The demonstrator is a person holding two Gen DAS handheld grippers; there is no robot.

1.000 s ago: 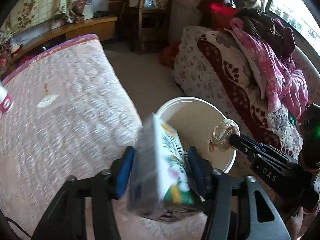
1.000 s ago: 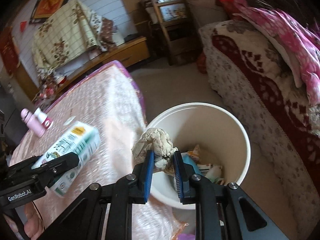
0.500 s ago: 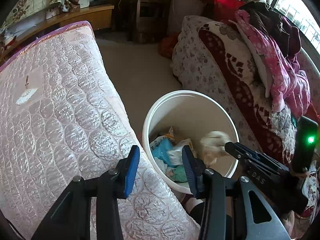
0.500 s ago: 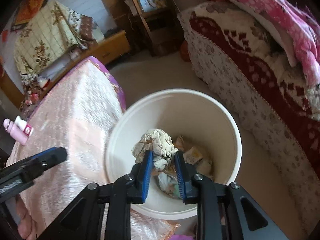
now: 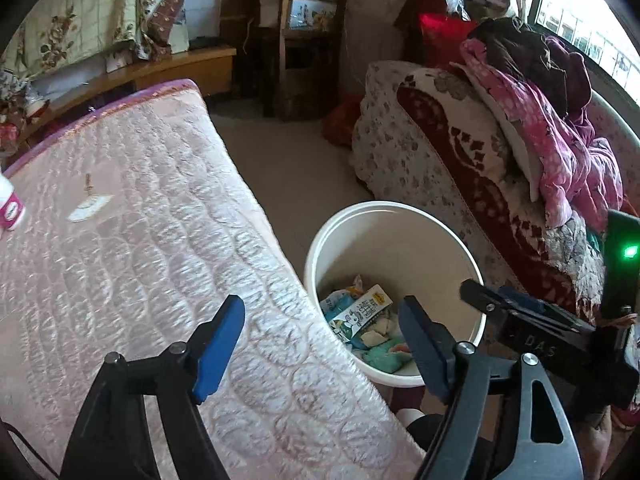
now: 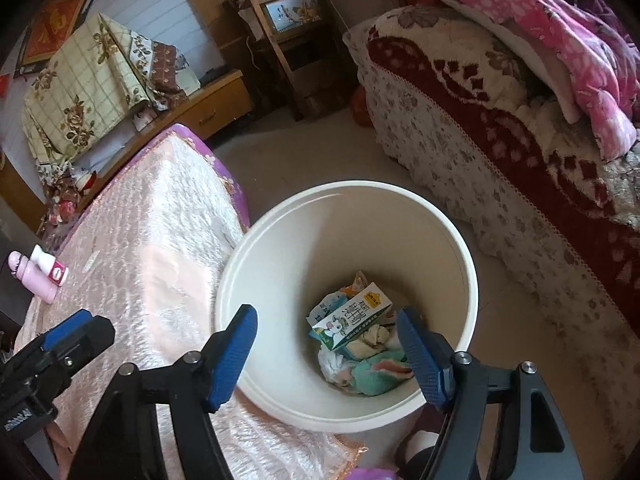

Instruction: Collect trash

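A cream plastic bin [image 6: 452, 240] stands on the floor between the table and the sofa; it also shows in the left wrist view [image 5: 400, 210]. Inside lie a white and green milk carton [image 6: 354, 318], crumpled paper and other wrappers; the carton shows in the left wrist view [image 5: 362, 312] too. My right gripper [image 6: 326, 350] is open and empty, right above the bin. My left gripper [image 5: 320, 338] is open and empty, over the table edge beside the bin. The right gripper's fingers [image 5: 516, 306] reach in from the right in the left wrist view.
A table with a pink quilted cover [image 5: 140, 240] fills the left. Two pink and white bottles [image 6: 38, 276] lie on its far side. A sofa with a red and white cover [image 6: 500, 128] and a pile of clothes [image 5: 560, 128] stands on the right.
My left gripper opened and let go of the milk carton, which now lies in the bin. My right gripper moved over the bin, opened and dropped the crumpled paper in.
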